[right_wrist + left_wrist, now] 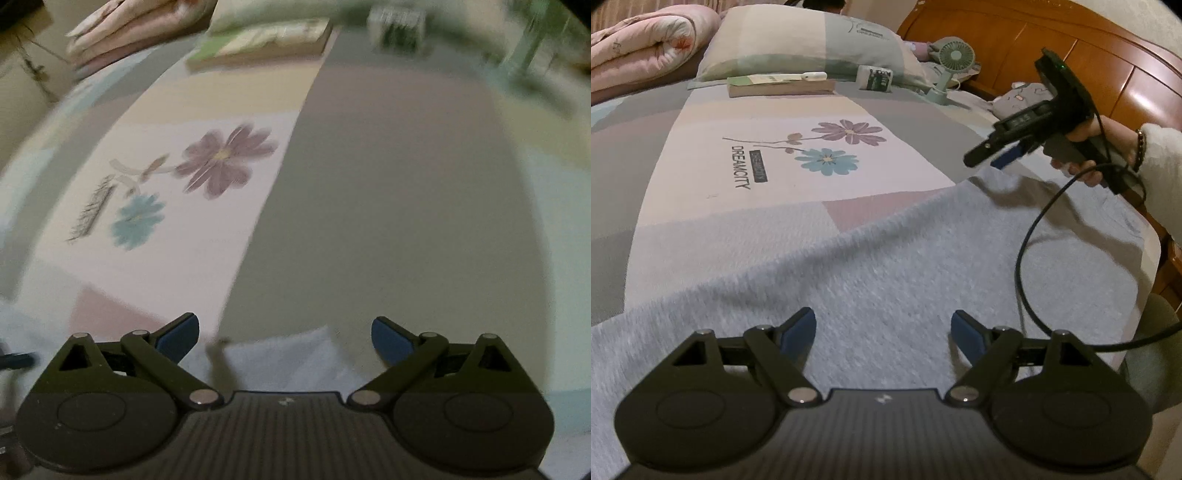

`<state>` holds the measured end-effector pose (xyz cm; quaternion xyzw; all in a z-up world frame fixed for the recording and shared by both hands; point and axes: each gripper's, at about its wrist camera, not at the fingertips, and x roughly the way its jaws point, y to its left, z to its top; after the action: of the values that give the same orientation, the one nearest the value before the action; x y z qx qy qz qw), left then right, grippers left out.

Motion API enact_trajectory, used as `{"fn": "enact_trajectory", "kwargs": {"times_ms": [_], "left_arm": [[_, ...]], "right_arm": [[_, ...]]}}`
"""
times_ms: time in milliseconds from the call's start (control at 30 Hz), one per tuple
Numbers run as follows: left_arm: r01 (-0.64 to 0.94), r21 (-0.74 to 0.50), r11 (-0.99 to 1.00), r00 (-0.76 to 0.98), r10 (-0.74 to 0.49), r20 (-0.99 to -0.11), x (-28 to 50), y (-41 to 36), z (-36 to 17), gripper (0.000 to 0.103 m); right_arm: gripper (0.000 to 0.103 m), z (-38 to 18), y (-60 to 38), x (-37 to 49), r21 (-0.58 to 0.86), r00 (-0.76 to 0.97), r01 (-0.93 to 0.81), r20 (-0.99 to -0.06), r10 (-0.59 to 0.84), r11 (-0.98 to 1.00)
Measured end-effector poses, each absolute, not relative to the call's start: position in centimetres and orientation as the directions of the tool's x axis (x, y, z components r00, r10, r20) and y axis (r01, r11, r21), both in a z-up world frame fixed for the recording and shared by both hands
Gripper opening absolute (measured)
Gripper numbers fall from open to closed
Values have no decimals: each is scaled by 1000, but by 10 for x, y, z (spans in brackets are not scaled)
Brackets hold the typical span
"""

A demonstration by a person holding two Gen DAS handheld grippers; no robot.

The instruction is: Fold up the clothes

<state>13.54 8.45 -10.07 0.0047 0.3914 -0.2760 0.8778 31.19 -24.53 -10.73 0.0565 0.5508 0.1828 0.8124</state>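
Note:
A light grey knit garment [905, 258] lies spread flat on the bed, filling the near half of the left wrist view. My left gripper [882, 332] is open and empty, low over the garment's near part. My right gripper [988, 155] is held above the garment's far right corner; in its own blurred view it [284, 336] is open and empty, with a corner of the garment [295, 354] just below its jaws.
The bed sheet [775, 155] has a flower print and the word DREAMCITY. At the back lie a pillow [812, 37], a book [779, 86], a small box [874, 78], a green desk fan [951, 59] and a pink quilt [646, 40]. A wooden headboard [1071, 48] stands at the right.

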Motion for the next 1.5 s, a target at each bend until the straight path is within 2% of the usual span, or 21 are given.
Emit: {"fn": "enact_trajectory", "kwargs": {"times_ms": [167, 433, 867, 933, 1033, 1200, 1267, 1400, 1500], "left_arm": [[500, -217, 838, 541, -498, -677, 135, 86, -103, 87], [503, -226, 834, 545, -509, -666, 137, 86, -105, 88], [506, -220, 834, 544, -507, -669, 136, 85, -103, 88], [506, -216, 835, 545, -504, -670, 136, 85, -103, 88], [509, -211, 835, 545, -502, -672, 135, 84, -104, 90], [510, -193, 838, 544, -488, -682, 135, 80, -103, 91], [506, -184, 843, 544, -477, -690, 135, 79, -103, 91], [480, -127, 868, 556, -413, -721, 131, 76, -94, 91], [456, -80, 886, 577, -363, -732, 123, 79, -87, 91]], "right_arm": [[103, -106, -246, 299, 354, 219, -410, -857, 467, 841], [103, -78, -268, 270, 449, 261, -517, -728, 634, 729], [103, -51, -253, 234, 409, 296, -588, -694, 656, 698], [103, -50, -249, 229, 387, 319, -579, -703, 636, 718], [103, -59, -238, 225, 282, 361, -566, -761, 540, 775], [103, -104, -218, 257, 152, 365, -481, -860, 356, 863], [103, -112, -213, 265, 133, 378, -473, -862, 337, 871], [103, -88, -225, 247, 113, 436, -453, -837, 330, 885], [103, -69, -249, 209, -8, 528, -389, -821, 216, 921]]}}
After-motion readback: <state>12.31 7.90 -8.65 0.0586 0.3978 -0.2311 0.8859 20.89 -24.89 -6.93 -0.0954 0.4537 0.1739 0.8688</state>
